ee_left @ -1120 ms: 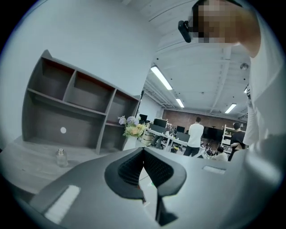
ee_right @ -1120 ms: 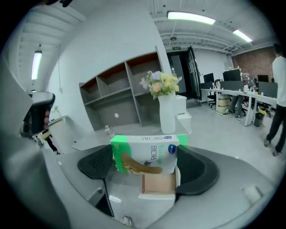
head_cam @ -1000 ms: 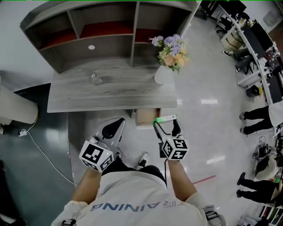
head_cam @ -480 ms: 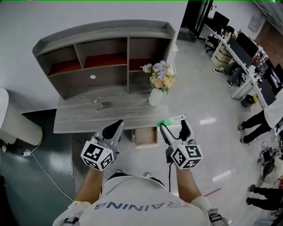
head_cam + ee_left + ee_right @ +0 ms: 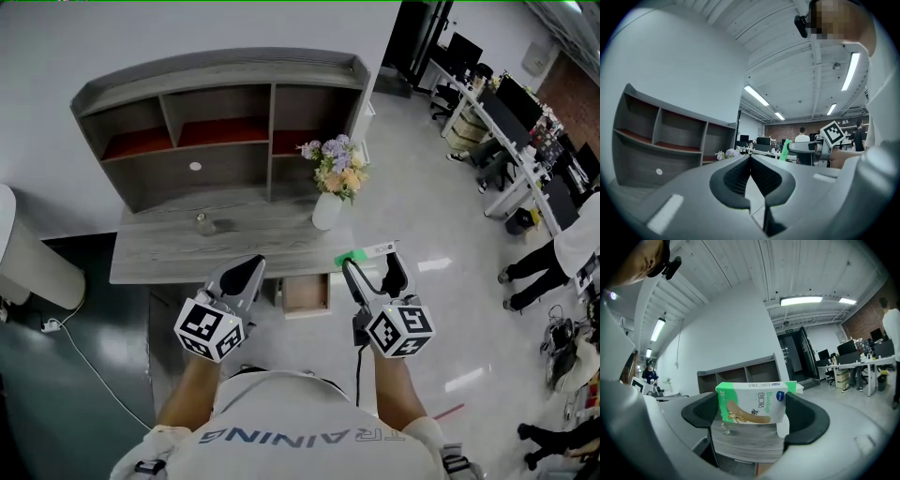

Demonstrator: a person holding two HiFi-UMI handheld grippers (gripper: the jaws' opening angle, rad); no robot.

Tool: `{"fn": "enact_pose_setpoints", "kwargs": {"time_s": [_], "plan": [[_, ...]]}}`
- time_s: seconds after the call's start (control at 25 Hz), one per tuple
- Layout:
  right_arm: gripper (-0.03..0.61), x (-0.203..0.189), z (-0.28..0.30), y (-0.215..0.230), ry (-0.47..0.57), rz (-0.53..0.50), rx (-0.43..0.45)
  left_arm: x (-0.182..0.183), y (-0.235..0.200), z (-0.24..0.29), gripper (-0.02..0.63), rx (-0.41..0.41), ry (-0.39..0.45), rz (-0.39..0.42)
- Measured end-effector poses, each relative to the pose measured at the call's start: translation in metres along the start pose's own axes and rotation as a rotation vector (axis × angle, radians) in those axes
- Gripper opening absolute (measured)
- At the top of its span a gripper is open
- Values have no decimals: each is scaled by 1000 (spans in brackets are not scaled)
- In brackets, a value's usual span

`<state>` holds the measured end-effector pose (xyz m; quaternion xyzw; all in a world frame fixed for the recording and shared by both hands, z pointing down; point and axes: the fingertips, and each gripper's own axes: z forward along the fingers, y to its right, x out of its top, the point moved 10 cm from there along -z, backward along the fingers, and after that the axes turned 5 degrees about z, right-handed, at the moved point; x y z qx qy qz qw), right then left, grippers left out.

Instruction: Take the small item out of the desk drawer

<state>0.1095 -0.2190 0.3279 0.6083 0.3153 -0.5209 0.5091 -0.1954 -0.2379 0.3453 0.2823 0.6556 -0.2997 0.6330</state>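
Observation:
A green and white bandage box (image 5: pixel 752 401) is clamped by its two ends between the pads of my right gripper (image 5: pixel 754 414). In the head view the box (image 5: pixel 364 253) hangs at the desk's front right corner, right of the open drawer (image 5: pixel 307 292), with the right gripper (image 5: pixel 373 262) shut on it. My left gripper (image 5: pixel 249 270) is held in front of the desk edge, left of the drawer, its jaws pressed together with nothing in them (image 5: pixel 750 174). From the left gripper view the box (image 5: pixel 785 149) shows at the right.
The grey wooden desk (image 5: pixel 234 246) carries a shelf hutch (image 5: pixel 216 122), a white vase of flowers (image 5: pixel 333 178) and a small glass object (image 5: pixel 201 222). Office desks (image 5: pixel 506 112) and a standing person (image 5: pixel 562 253) are off to the right. A cable (image 5: pixel 84 361) runs over the dark floor at left.
The right gripper has come up and away from the drawer with the box, from the drawer's front to the desk's corner. The view has pulled back; the left gripper has barely shifted.

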Motion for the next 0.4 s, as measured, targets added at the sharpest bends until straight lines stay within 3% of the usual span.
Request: {"fn": "enact_pose_setpoints", "kwargs": {"time_s": [0.4], "plan": [[468, -1, 1, -6, -5, 3, 12, 4, -1, -3, -2, -5, 3, -5]]}}
